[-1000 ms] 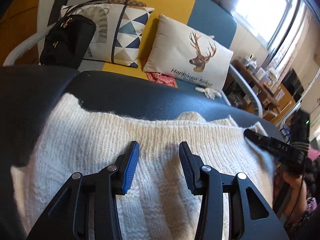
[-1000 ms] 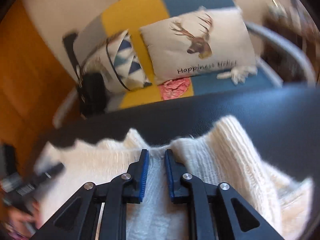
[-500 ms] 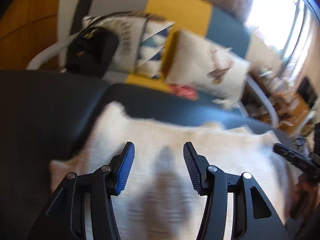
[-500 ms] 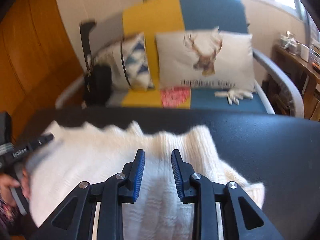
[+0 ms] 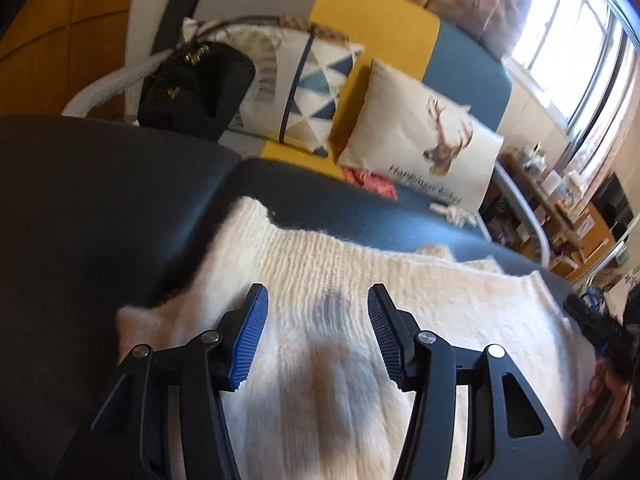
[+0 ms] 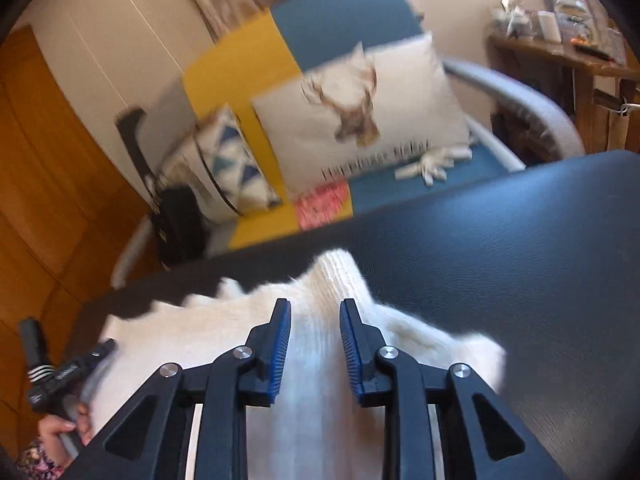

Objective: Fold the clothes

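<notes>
- The white knitted sweater (image 5: 352, 320) lies spread flat on the black counter (image 5: 100, 208); its far edge runs uneven, with a corner sticking out toward the sofa (image 5: 372, 20).
- Beyond the sweater's far edge a bare band of counter runs to the rim; to the sweater's right, in the right wrist view, a wide stretch of counter (image 6: 520, 240) lies bare, and to its left the left wrist view shows another dark bare stretch.
- The left hand-held gripper (image 5: 318, 312) hangs over the sweater with its jaws spread, having just been opening; nothing is between the pads.
- The right hand-held gripper (image 6: 314, 320) hangs over the sweater's right part, jaws narrowly parted and just now closing a little; no knit is pinched.
- Behind the sweater, past the counter rim, the sofa carries a deer pillow (image 5: 420, 140), a triangle-patterned pillow (image 5: 296, 96) and a black bag (image 5: 192, 88).
- A cluttered wooden shelf (image 5: 568, 208) stands right of the sofa.
</notes>
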`<state>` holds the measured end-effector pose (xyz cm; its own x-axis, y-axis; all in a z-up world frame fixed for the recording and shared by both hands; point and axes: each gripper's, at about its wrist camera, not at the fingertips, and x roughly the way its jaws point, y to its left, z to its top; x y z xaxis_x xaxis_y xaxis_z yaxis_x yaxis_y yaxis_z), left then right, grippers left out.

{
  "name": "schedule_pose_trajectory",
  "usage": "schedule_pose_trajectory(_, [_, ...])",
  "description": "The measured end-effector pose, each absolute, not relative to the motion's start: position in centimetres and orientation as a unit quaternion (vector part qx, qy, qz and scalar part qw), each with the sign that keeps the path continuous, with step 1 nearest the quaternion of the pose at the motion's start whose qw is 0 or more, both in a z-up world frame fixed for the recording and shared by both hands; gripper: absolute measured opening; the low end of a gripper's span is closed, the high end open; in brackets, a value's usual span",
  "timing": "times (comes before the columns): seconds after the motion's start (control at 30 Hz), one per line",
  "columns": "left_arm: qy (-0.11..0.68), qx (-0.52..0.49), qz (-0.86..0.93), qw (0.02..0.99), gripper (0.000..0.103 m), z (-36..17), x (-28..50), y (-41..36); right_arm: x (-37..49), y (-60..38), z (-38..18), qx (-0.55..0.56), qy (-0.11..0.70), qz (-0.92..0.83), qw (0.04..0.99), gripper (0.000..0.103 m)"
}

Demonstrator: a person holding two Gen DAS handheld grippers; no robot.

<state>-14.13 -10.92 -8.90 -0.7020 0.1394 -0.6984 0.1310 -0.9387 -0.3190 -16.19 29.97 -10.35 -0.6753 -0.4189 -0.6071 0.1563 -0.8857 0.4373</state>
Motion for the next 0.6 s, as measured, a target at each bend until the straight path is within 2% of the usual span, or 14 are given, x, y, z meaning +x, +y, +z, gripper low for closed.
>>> schedule_pose_trajectory(0.1, [-0.174,-0.355,0.918,0.026,0.055,-7.3,-11.6,-10.1,-12.9,29.6,-9.5,0.365,-0.124,-0.909,0.16,0.026])
schedule_pose_trajectory(0.33, [-0.055,-0.399,0.915,0.006,0.055,-8.8,-11.5,-6.7,-10.2,25.6,-10.1,0.354,0.0,-0.922,0.155,0.026])
schedule_pose_trajectory(0.47, [-0.051,-0.39,0.919,0.016,0.056,-9.5,-11.1,-7.7,-12.0,26.3,-12.6,0.393,0.002,-0.911,0.121,0.023])
schedule_pose_trajectory(0.6, [-0.062,-0.396,0.916,0.024,0.059,-9.9,-11.0,-8.4,-12.5,28.2,-13.3,0.4,-0.037,-0.909,0.113,0.014])
